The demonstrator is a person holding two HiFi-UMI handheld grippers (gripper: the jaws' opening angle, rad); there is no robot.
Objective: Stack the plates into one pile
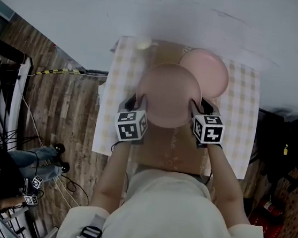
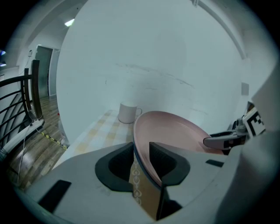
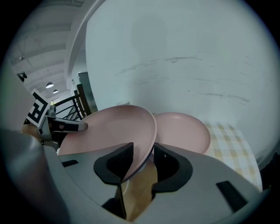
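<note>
A pink plate [image 1: 168, 94] hangs tilted above the table, held at both sides. My left gripper [image 1: 136, 100] is shut on its left rim, and my right gripper [image 1: 198, 106] is shut on its right rim. In the left gripper view the rim passes between the pads of my left gripper [image 2: 141, 151], and the plate [image 2: 175, 131] stretches away to the right. In the right gripper view the held plate [image 3: 109, 131] sits in my right gripper [image 3: 143, 153]. A second pink plate [image 3: 181, 131] lies flat on the table just behind, also seen as the second plate [image 1: 208, 72] at the back right.
A white mug [image 1: 143, 44] stands at the table's back left corner, also seen as the mug [image 2: 128, 112]. The checked tablecloth [image 1: 241, 111] has a brown mat [image 1: 169, 148] down its middle. A white wall lies behind. A black railing [image 1: 4, 71] and a seated person [image 1: 2, 173] are at the left.
</note>
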